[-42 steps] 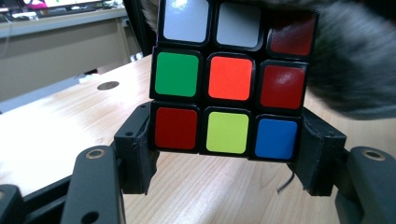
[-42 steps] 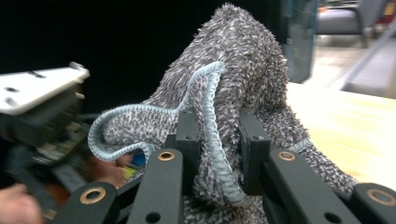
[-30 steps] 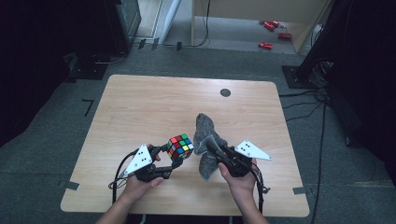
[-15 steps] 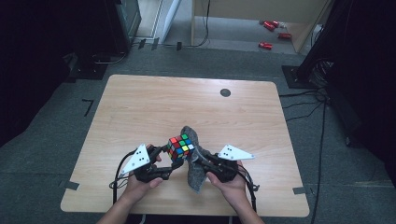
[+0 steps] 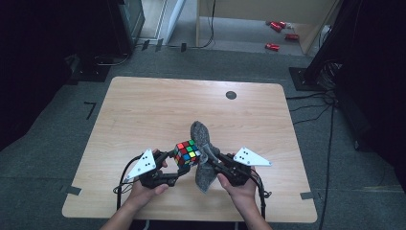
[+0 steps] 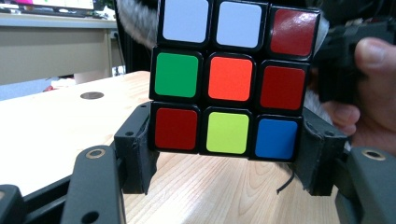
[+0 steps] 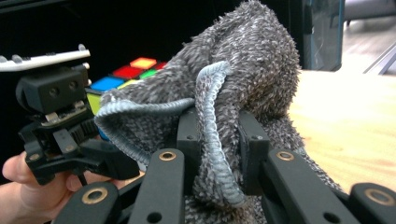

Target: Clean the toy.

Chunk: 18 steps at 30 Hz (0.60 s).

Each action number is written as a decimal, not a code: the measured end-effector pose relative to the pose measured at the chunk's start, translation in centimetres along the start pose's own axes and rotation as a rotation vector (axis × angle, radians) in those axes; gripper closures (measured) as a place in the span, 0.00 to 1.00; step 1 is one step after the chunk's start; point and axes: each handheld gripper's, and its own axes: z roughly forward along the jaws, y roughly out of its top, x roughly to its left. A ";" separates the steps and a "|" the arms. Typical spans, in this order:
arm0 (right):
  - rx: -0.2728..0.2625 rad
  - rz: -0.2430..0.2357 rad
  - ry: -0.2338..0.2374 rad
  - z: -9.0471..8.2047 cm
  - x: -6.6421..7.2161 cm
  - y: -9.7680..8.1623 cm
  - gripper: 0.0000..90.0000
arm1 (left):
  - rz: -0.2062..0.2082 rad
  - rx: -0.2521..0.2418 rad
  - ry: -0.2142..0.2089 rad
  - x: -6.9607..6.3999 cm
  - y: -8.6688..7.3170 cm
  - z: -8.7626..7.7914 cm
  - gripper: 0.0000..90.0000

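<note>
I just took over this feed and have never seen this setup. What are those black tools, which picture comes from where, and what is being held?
No robot arm here: a person holds a hand-held claw tool in each hand, at a wooden table.

The wide picture looks down from above the person's side. The other two come from cameras riding on each claw, looking along its two black jaws.

The left claw is closed on a puzzle cube with coloured squares; in the left gripper view its jaws press the cube's bottom corners, lifted off the table.

The right claw is clamped on a fold of fuzzy grey cloth, bunched right beside the cube. It looks like a wiping job, though I can't confirm that.

A small dark round spot sits near the table's far edge.
</note>
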 end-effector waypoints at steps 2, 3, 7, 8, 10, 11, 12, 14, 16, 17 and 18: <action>0.016 0.003 0.017 0.3 -0.1 -0.4 0.85 | -0.005 -0.001 -0.003 0.0 -0.1 0.0 0.39; 0.027 0.004 0.020 0.3 -0.1 -0.6 0.85 | -0.006 -0.003 -0.002 0.1 0.0 0.0 0.39; 0.088 0.001 0.041 0.9 -0.3 -1.1 0.85 | -0.016 -0.012 0.002 0.3 0.1 -0.2 0.39; 0.103 -0.003 0.040 1.1 -0.3 -1.2 0.85 | -0.015 -0.013 0.007 0.4 0.1 -0.3 0.39; 0.137 -0.016 0.030 1.4 -0.3 -1.4 0.84 | -0.015 -0.017 0.012 0.5 0.2 -0.5 0.39; 0.146 -0.020 0.023 1.5 -0.2 -1.4 0.84 | -0.016 -0.019 0.014 0.6 0.2 -0.6 0.39; 0.144 -0.030 0.007 1.5 -0.3 -1.4 0.84 | -0.014 -0.019 0.016 0.6 0.2 -0.6 0.39; 0.120 -0.023 -0.037 1.0 -0.6 -1.0 0.84 | -0.018 -0.018 0.017 0.7 0.2 -0.6 0.39; 0.060 -0.002 -0.052 0.2 -0.8 -0.3 0.84 | -0.016 -0.011 0.010 0.6 0.1 -0.5 0.39; 0.030 0.003 -0.054 -0.2 -0.8 0.0 0.84 | -0.014 -0.008 0.005 0.5 0.1 -0.4 0.39; 0.005 0.006 -0.054 -0.5 -0.7 0.3 0.84 | -0.013 -0.006 -0.002 0.4 0.0 -0.2 0.39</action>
